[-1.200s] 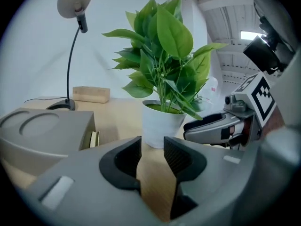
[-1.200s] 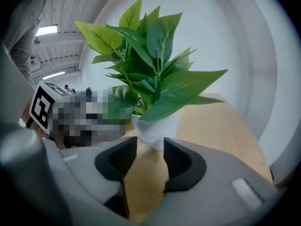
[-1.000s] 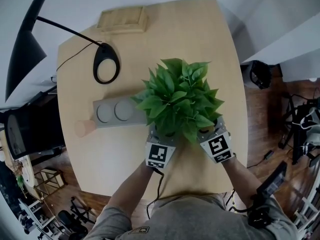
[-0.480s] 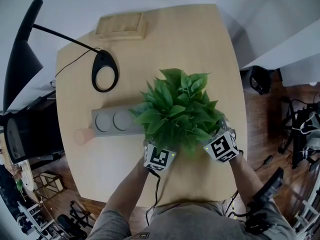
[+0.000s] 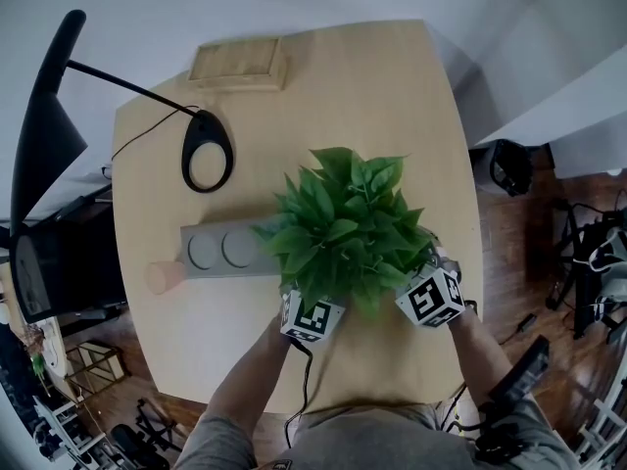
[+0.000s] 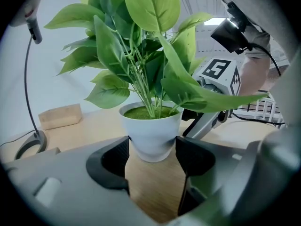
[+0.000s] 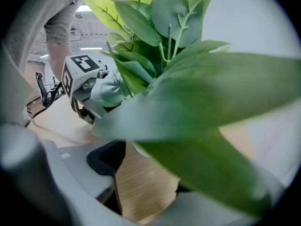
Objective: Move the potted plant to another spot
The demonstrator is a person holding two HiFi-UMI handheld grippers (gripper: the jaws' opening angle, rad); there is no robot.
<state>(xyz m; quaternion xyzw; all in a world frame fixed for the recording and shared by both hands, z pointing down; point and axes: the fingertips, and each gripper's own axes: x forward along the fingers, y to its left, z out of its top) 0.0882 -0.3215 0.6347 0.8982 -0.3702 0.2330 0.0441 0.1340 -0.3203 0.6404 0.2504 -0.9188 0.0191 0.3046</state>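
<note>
The potted plant (image 5: 348,223), broad green leaves in a small white pot (image 6: 150,131), stands upright on the wooden table (image 5: 392,86) near its front edge. My left gripper (image 6: 151,149) is at the pot's near left side. Its jaws are closing, with the pot's base just at their tips and bare wood between the pads (image 6: 113,161). My right gripper (image 7: 146,168) comes in from the pot's right, jaws closing too. A big leaf (image 7: 211,126) hides the pot and one jaw there. In the head view both marker cubes (image 5: 312,318) (image 5: 431,297) flank the foliage.
A grey strip with two round discs (image 5: 220,248) lies left of the plant, a pinkish cylinder (image 5: 167,277) at its end. A black desk lamp's base (image 5: 208,150) and a wooden block (image 5: 238,64) sit further back. The table's right edge (image 5: 475,213) is close.
Both grippers have rolled a little beside the pot without travelling. The plant stays upright in about the same place by the grey strip.
</note>
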